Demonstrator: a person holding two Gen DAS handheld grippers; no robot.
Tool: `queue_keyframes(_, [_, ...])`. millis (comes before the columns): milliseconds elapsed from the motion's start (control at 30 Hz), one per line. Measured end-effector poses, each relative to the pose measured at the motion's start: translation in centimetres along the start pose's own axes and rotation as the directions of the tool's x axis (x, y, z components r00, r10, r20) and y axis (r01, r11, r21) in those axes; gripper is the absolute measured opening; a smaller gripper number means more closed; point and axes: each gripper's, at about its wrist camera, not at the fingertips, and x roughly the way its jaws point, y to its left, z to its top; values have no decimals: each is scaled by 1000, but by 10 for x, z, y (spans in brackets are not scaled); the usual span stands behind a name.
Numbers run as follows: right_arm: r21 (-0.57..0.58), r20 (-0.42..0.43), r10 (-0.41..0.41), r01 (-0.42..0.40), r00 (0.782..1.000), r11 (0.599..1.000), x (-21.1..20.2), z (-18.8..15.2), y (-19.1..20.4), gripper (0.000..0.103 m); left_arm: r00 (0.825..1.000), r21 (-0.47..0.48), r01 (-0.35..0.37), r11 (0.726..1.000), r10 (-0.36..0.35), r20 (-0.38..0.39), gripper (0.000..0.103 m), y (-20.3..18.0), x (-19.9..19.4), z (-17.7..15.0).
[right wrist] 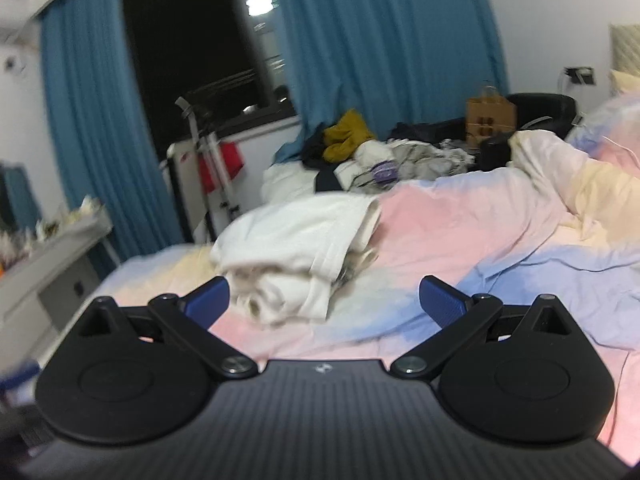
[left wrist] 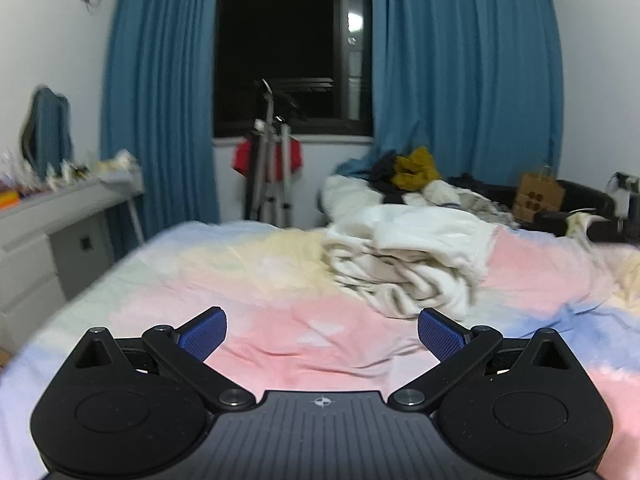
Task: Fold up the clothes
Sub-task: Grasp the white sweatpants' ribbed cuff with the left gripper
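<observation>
A crumpled white garment [left wrist: 408, 264] lies in a heap on the pastel pink, yellow and blue bedspread [left wrist: 280, 344]. My left gripper [left wrist: 322, 334] hovers open over the spread, short of the heap, which sits ahead and to the right of it. In the right wrist view the same white garment [right wrist: 296, 248] lies ahead and slightly left. My right gripper [right wrist: 324, 302] is open with nothing between its blue pads [right wrist: 442, 304], and its left finger is close to the heap's near edge.
More clothes are piled at the far side of the bed, with a mustard piece [left wrist: 416, 168] on top. A brown paper bag [right wrist: 490, 114] stands beyond. A grey desk [left wrist: 60, 216] runs along the left wall. Blue curtains [left wrist: 160, 100] flank a dark window, with a metal stand [left wrist: 268, 168] below.
</observation>
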Motion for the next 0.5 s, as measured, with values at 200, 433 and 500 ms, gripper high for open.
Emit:
queue_keyframes(200, [166,45,-43,34,998,985,6,-11,-44,103,976,-102,198,975,-206,-73,99,-30,60,9])
queue_keyframes(433, [290,-48,-127,135,991,947,37,-35,-98,103,903,-279,372,885,-415,-113,93,-86,163,10])
queue_keyframes(500, [345,-56,-136,147,989,927,43,-37,-111,103,892,-321,383,866,-437,-114,91,-99,190,10])
